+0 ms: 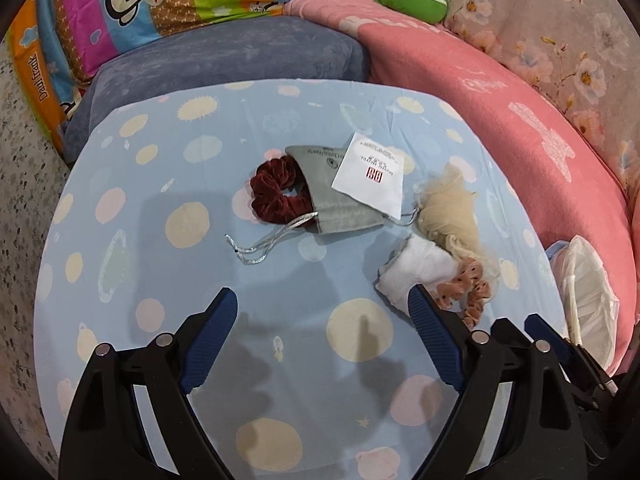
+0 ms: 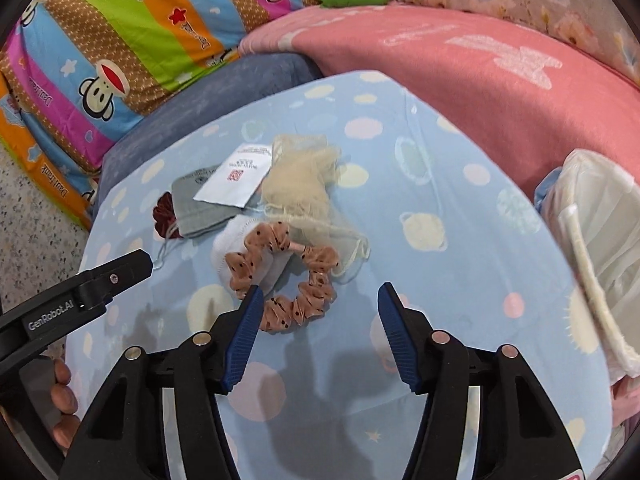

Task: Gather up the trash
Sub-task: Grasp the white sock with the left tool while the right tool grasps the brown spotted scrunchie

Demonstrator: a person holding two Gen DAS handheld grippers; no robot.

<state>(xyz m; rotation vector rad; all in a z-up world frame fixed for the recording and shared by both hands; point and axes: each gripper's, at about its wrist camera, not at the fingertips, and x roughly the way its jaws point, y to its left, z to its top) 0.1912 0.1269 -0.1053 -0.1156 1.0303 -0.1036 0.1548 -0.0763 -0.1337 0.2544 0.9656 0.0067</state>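
the bed, under a pale blue sheet with pastel spots, carried everything. taking the white paper slip as the landmark: the pink blanket was heaped well beyond and to the right of it, and a thin white plastic bag slumped far to the right at the sheet's edge, probably where the trash was meant to go. the grey drawstring pouch lay under the slip's left corner, with a dark red velvet scrunchie touching the pouch on the far left. a beige tulle bundle sat just right of the slip. nearer than the slip lay a crumpled white tissue or cloth, and on it a peach dotted scrunchie.

the left gripper hovered spread wide over bare sheet, pinching nothing. the right gripper was part open too, empty, its left pad just at the peach scrunchie's edge.

i judged the slip to be the likeliest trash: featherlight, flat and stiffish, apt to slide on the pouch; its free overhanging corner looked the best place to nip. the white wad would be soft and squashy, easy to pinch anywhere.

the slip's print was too small to read, the bag's mouth was cut off, and whether the wad was tissue or cloth i could not tell.
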